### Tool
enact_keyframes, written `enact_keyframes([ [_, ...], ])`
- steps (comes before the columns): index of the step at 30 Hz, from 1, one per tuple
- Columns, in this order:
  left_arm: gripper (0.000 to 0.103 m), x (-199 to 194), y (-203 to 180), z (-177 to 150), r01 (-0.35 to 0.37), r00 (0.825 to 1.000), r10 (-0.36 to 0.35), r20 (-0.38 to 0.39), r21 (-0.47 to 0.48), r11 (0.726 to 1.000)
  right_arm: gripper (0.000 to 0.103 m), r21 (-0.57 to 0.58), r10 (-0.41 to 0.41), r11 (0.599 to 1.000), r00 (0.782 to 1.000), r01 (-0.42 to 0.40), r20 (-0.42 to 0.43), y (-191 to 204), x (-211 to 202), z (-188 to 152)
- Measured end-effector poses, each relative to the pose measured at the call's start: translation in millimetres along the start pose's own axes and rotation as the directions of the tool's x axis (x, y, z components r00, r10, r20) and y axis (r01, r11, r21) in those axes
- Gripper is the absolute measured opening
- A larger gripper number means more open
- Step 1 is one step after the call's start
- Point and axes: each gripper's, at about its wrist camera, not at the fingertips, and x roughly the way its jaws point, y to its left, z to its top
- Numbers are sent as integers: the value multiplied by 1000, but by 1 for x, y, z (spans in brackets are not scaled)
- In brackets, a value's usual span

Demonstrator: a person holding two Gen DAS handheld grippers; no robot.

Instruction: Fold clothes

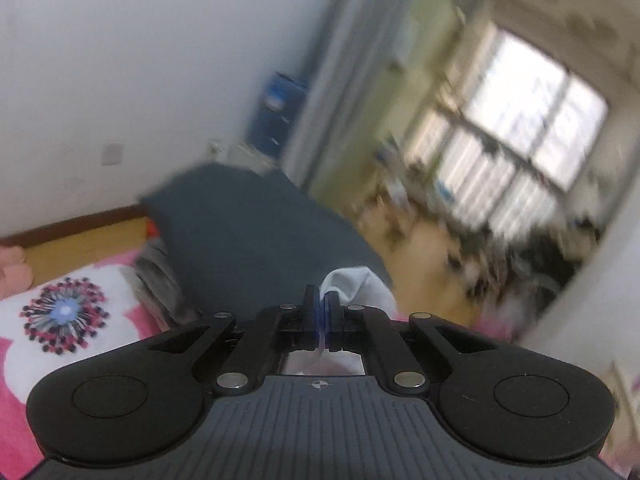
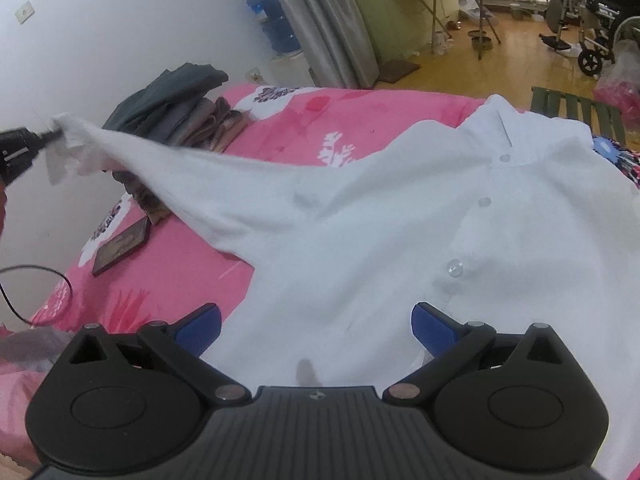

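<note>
1. Right claw [image 2: 316, 326] hangs closest to the lens, blue fingertips [image 2: 200, 326] spread wide, nothing between them, poised just over the lower front of the white shirt [image 2: 360, 216].
2. That shirt lies face up on the pink floral bedspread [image 2: 168, 280], collar [image 2: 516, 132] towards the far edge of the bed, a line of clear buttons [image 2: 454, 268] running down the placket.
3. Over on the left, the left claw [image 2: 52, 134] has the sleeve cuff [image 2: 70, 142] pinched and lifted off the bed, the sleeve stretched in a taut line back to the shoulder.
4. Left wrist view confirms it: left claw's fingers [image 1: 310, 304] pressed together, a wad of white fabric [image 1: 356, 284] bunched just past the tips. Everything behind is blurred.
5. Beyond the raised sleeve sits a stack of folded clothes [image 2: 176, 108], greys and browns, a dark grey piece on top.
6. A dark phone [image 2: 122, 246] lies flat on the bedspread near the left edge, apart from the shirt.
7. A thin black cable [image 2: 48, 276] loops at the far left.
8. Blue water jugs [image 2: 276, 28] stand stacked by the grey curtain [image 2: 324, 20]; a wheelchair [image 2: 588, 16] is parked on the wooden floor top right.
</note>
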Motion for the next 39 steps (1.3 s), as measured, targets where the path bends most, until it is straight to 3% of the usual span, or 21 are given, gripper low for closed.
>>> enact_keyframes([
  [3, 1, -2, 16, 9, 8, 1000, -7, 27, -34, 999, 103, 3, -9, 1000, 1000, 9, -10, -2, 3, -1],
  [7, 1, -3, 6, 10, 18, 999, -23, 41, 111, 994, 103, 16, -19, 1000, 1000, 19, -13, -7, 4, -2],
  [10, 1, -9, -12, 8, 27, 998, -39, 43, 254, 967, 103, 27, -26, 999, 1000, 26, -17, -10, 5, -2],
  [13, 1, -10, -38, 2, 62, 996, -79, 27, 398, 915, 103, 39, -28, 999, 999, 29, -19, -13, 5, -1],
  [17, 1, -12, -73, -8, 117, 991, -137, -6, 563, 818, 103, 37, -16, 999, 1000, 16, -7, -11, 4, 3],
  [21, 1, -10, -95, -22, 161, 984, -174, -50, 676, 719, 103, -70, 12, 997, 1000, -10, 28, 10, -2, 12],
  [23, 1, -13, -105, -35, 188, 979, -181, -92, 745, 640, 103, -129, 18, 992, 999, -13, 38, 21, -4, 12],
  [25, 2, -19, -111, -54, 220, 974, -170, -151, 816, 534, 103, -170, 18, 985, 999, -12, 33, 27, -4, 11],
  [27, 2, -26, -111, -78, 254, 967, -120, -225, 886, 388, 103, -201, 14, 980, 1000, -10, 22, 30, -3, 7],
  [30, 3, -34, -97, -129, 320, 946, 15, -324, 938, 131, 103, -215, 6, 977, 1000, -7, -4, 27, 2, -1],
  [33, 5, -25, -69, -166, 391, 905, 168, -390, 920, 25, 103, -190, -4, 982, 1000, -1, -28, 22, 6, -6],
  [37, 13, -12, -31, -216, 498, 820, 376, -433, 862, -95, 103, -170, -13, 985, 999, 6, -37, 17, 6, -7],
  [38, 17, -9, -26, -216, 506, 803, 394, -447, 861, -54, 103, -165, -15, 986, 999, 8, -38, 16, 6, -7],
  [39, 24, -7, -24, -210, 501, 798, 392, -458, 865, -9, 103, -161, -16, 987, 999, 10, -39, 15, 6, -7],
])
